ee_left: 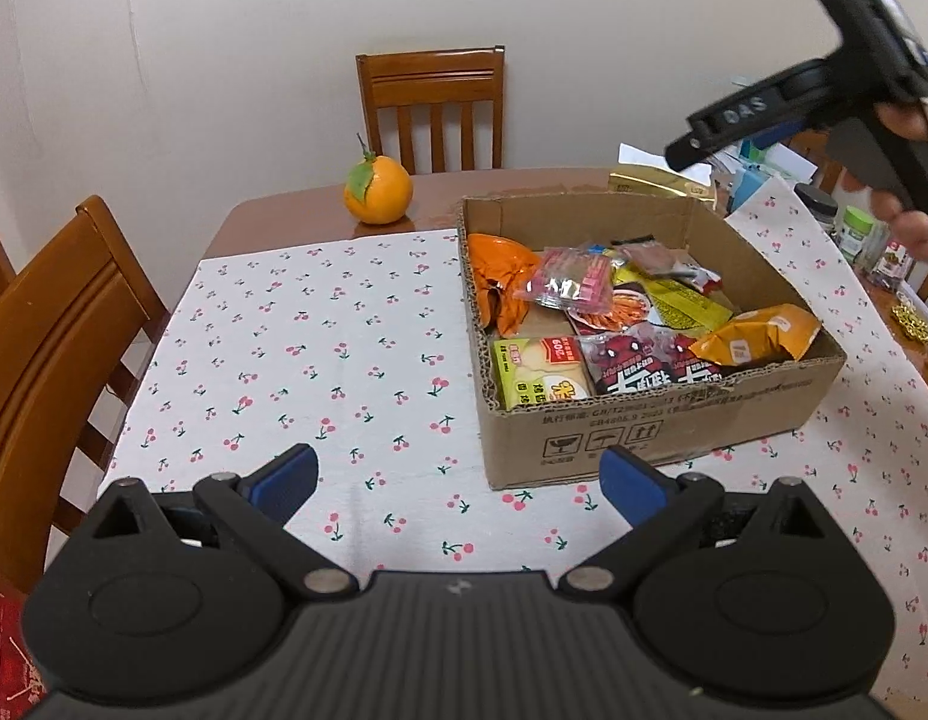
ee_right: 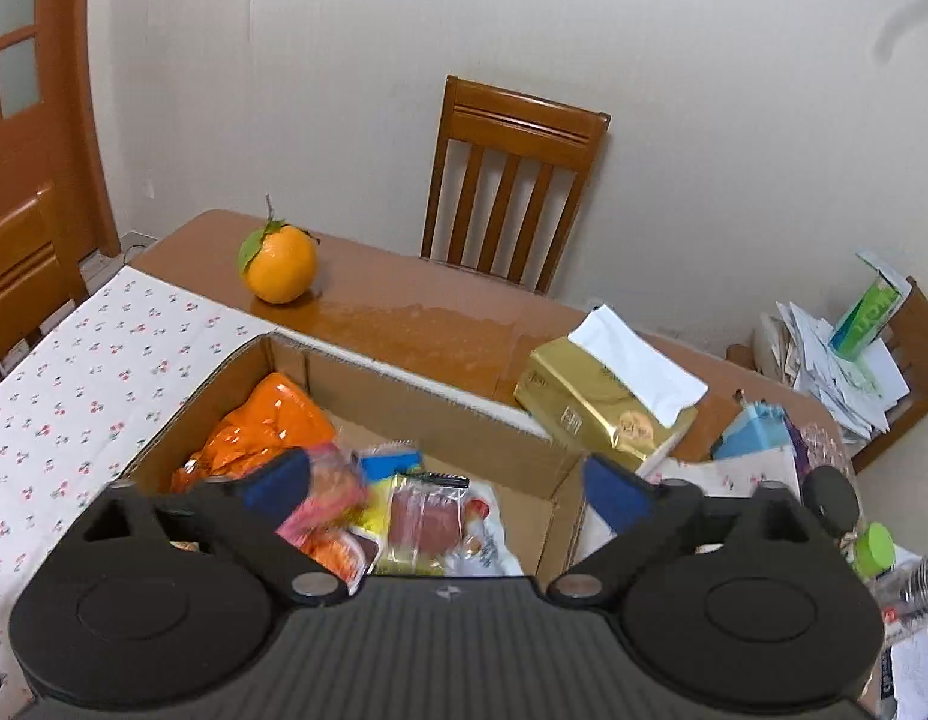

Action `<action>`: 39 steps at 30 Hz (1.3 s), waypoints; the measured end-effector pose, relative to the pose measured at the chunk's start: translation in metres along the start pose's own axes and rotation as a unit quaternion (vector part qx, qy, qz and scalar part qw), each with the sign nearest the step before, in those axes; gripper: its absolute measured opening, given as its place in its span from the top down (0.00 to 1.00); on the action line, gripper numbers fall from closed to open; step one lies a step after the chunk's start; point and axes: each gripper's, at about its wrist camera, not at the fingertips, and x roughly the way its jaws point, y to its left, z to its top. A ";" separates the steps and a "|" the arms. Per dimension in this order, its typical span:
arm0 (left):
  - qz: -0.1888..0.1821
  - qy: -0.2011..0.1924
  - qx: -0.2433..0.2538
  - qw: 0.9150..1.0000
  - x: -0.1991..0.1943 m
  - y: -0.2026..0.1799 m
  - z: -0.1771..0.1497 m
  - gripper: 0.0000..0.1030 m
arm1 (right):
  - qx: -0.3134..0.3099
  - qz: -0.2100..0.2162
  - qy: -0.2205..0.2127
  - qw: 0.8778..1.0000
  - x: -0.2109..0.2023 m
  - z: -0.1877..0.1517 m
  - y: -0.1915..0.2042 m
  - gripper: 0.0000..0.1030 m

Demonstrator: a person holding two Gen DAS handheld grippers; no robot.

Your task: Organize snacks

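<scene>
An open cardboard box (ee_left: pixel 643 420) stands on the cherry-print cloth (ee_left: pixel 320 360), filled with several snack packets. Among them are an orange bag (ee_left: pixel 499 267), a pink packet (ee_left: pixel 568 282), a green cracker pack (ee_left: pixel 538 372) and a yellow-orange pouch (ee_left: pixel 757 333). My left gripper (ee_left: pixel 458 474) is open and empty above the cloth, just in front of the box's near left corner. My right gripper (ee_right: pixel 449 477) is open above the box (ee_right: pixel 428 402). A blurred pink packet (ee_right: pixel 329 498) lies below, by its left finger, free of the pads. The orange bag (ee_right: pixel 266 420) fills the far left corner.
An orange fruit (ee_left: pixel 378 192) with a leaf sits on the bare wooden table behind the cloth. A gold tissue pack (ee_right: pixel 601 408) lies behind the box's right side. Jars, papers and boxes crowd the right (ee_right: pixel 847 360). Wooden chairs (ee_left: pixel 431 108) stand at the far and left sides.
</scene>
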 end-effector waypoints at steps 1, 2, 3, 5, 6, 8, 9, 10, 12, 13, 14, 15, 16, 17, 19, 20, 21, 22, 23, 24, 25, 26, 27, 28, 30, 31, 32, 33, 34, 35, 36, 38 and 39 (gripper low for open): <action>-0.001 0.001 -0.001 1.000 0.001 0.000 0.000 0.03 | 0.002 -0.002 0.003 1.000 -0.004 -0.003 0.001 0.00; -0.004 0.004 -0.001 1.000 0.003 0.000 0.000 0.03 | 0.003 -0.005 0.008 1.000 -0.007 -0.007 0.003 0.00; -0.003 0.007 -0.001 1.000 0.004 0.000 0.000 0.03 | 0.006 -0.009 0.015 1.000 -0.012 -0.011 0.005 0.00; 0.002 0.007 -0.001 1.000 0.006 0.000 0.001 0.03 | 0.015 -0.017 0.027 0.999 -0.021 -0.020 0.008 0.00; 0.003 0.006 0.001 1.000 0.006 -0.001 0.001 0.03 | 0.023 -0.019 0.031 0.999 -0.026 -0.025 0.009 0.00; 0.005 0.004 0.006 1.000 0.005 -0.004 0.000 0.03 | 0.046 -0.020 0.044 0.998 -0.037 -0.036 0.011 0.00; 0.007 0.003 0.010 1.000 0.005 -0.005 0.000 0.03 | 0.057 -0.024 0.051 0.997 -0.042 -0.042 0.013 0.00; 0.009 0.002 0.013 1.000 0.005 -0.007 0.000 0.03 | 0.068 -0.027 0.060 0.996 -0.046 -0.048 0.015 0.00; 0.014 0.003 0.021 1.000 0.003 -0.012 -0.001 0.03 | 0.094 -0.043 0.081 0.991 -0.054 -0.062 0.017 0.00; 0.012 0.004 0.025 1.000 0.002 -0.014 -0.001 0.03 | 0.107 -0.048 0.090 0.989 -0.058 -0.070 0.018 0.00; 0.012 0.007 0.028 1.000 0.001 -0.016 0.000 0.03 | 0.119 -0.054 0.103 0.986 -0.061 -0.078 0.020 0.00; 0.014 0.009 0.029 0.999 -0.001 -0.017 0.001 0.03 | 0.128 -0.061 0.111 0.984 -0.065 -0.085 0.021 0.00; 0.016 0.013 0.031 0.999 -0.004 -0.020 0.002 0.03 | 0.136 -0.066 0.116 0.982 -0.069 -0.092 0.023 0.00; 0.013 0.013 0.031 0.999 -0.006 -0.020 0.003 0.03 | 0.146 -0.071 0.121 0.979 -0.073 -0.098 0.024 0.00; 0.004 0.008 0.022 1.000 -0.015 -0.022 0.007 0.03 | 0.159 -0.074 0.130 0.976 -0.083 -0.110 0.028 0.00; 0.003 0.006 0.016 1.000 -0.021 -0.023 0.011 0.03 | 0.165 -0.075 0.133 0.974 -0.088 -0.114 0.030 0.00; 0.005 0.007 0.012 1.000 -0.025 -0.025 0.014 0.03 | 0.168 -0.077 0.131 0.974 -0.095 -0.118 0.032 0.00; 0.006 0.008 0.010 1.000 -0.030 -0.027 0.018 0.03 | 0.169 -0.079 0.129 0.974 -0.102 -0.121 0.034 0.00; 0.007 0.008 0.006 1.000 -0.036 -0.029 0.022 0.03 | 0.169 -0.081 0.127 0.974 -0.108 -0.123 0.036 0.00; 0.006 0.006 0.001 1.000 -0.043 -0.032 0.026 0.03 | 0.167 -0.081 0.122 0.975 -0.116 -0.125 0.039 0.00; 0.006 0.004 -0.002 1.000 -0.050 -0.034 0.030 0.03 | 0.165 -0.080 0.118 0.976 -0.124 -0.125 0.040 0.00; 0.005 0.003 -0.005 1.000 -0.058 -0.037 0.034 0.03 | 0.162 -0.078 0.114 0.977 -0.131 -0.123 0.041 0.00; 0.006 0.005 -0.006 1.000 -0.064 -0.039 0.038 0.03 | 0.157 -0.077 0.106 0.979 -0.140 -0.120 0.041 0.00; 0.009 0.006 -0.006 1.000 -0.071 -0.043 0.043 0.03 | 0.153 -0.079 0.097 0.980 -0.147 -0.118 0.042 0.00; 0.018 0.005 -0.005 1.000 -0.082 -0.049 0.051 0.03 | 0.148 -0.081 0.079 0.983 -0.163 -0.112 0.041 0.00; 0.023 0.003 -0.004 1.000 -0.087 -0.051 0.054 0.03 | 0.147 -0.081 0.069 0.983 -0.171 -0.108 0.040 0.00; 0.029 0.000 -0.007 1.000 -0.092 -0.052 0.058 0.03 | 0.146 -0.080 0.060 0.984 -0.177 -0.105 0.039 0.00; 0.033 -0.001 -0.010 0.999 -0.096 -0.053 0.060 0.03 | 0.143 -0.079 0.053 0.985 -0.182 -0.103 0.038 0.00; 0.036 -0.002 -0.014 0.999 -0.100 -0.054 0.063 0.03 | 0.140 -0.079 0.046 0.986 -0.187 -0.100 0.038 0.00; 0.037 -0.004 -0.018 0.999 -0.103 -0.054 0.065 0.03 | 0.138 -0.079 0.040 0.987 -0.192 -0.098 0.038 0.00; 0.037 -0.004 -0.022 0.999 -0.106 -0.055 0.066 0.03 | 0.135 -0.079 0.035 0.987 -0.196 -0.097 0.038 0.00; 0.039 -0.004 -0.030 0.999 -0.109 -0.055 0.067 0.03 | 0.133 -0.076 0.026 0.988 -0.202 -0.095 0.037 0.00; 0.039 -0.003 -0.033 0.999 -0.111 -0.055 0.067 0.03 | 0.133 -0.075 0.023 0.988 -0.204 -0.094 0.036 0.00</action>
